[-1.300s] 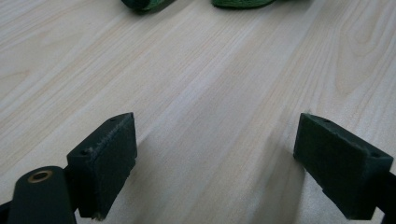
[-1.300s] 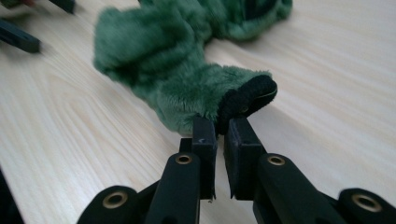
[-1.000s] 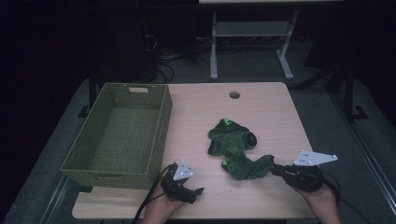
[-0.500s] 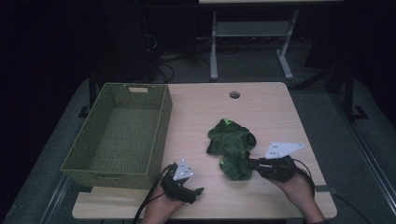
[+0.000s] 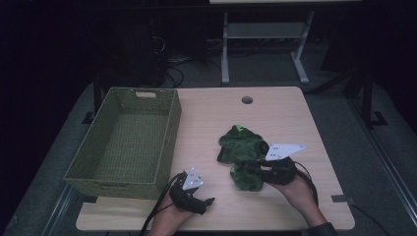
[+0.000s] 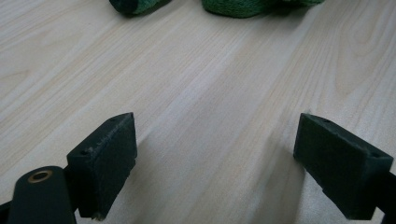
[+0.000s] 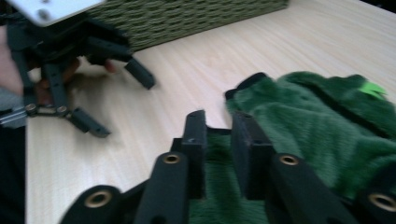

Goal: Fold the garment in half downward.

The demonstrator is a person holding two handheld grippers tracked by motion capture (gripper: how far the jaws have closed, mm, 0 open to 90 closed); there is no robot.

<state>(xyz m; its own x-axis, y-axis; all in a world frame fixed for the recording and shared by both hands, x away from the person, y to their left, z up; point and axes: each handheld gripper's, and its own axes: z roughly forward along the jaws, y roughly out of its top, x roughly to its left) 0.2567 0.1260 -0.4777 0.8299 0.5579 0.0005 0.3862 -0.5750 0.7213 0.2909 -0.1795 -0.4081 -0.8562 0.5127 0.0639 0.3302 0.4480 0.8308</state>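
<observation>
A fuzzy green cloth (image 5: 241,145) with black trim lies bunched right of the table's middle. Its near part is folded into a lump. My right gripper (image 5: 244,168) points left across that lump. In the right gripper view its jaws (image 7: 219,126) have just been opening. A narrow dark gap shows between the pads, with the cloth (image 7: 327,116) under and beside them and nothing visibly pinched. My left gripper (image 5: 206,198) rests near the table's front edge, left of the cloth. It stands wide open (image 6: 215,158) over bare wood, and the cloth's edge (image 6: 243,7) lies farther off.
A green woven basket (image 5: 172,128) stands on the table's left side, with nothing visible in it. A round cable hole (image 5: 247,100) sits near the far edge. The left gripper (image 7: 119,102) appears in the right gripper view, in front of the basket wall (image 7: 187,18).
The right hand moved left toward the left gripper and dragged the cloth's near edge along, so the cloth is more bunched. The left hand stayed put.
</observation>
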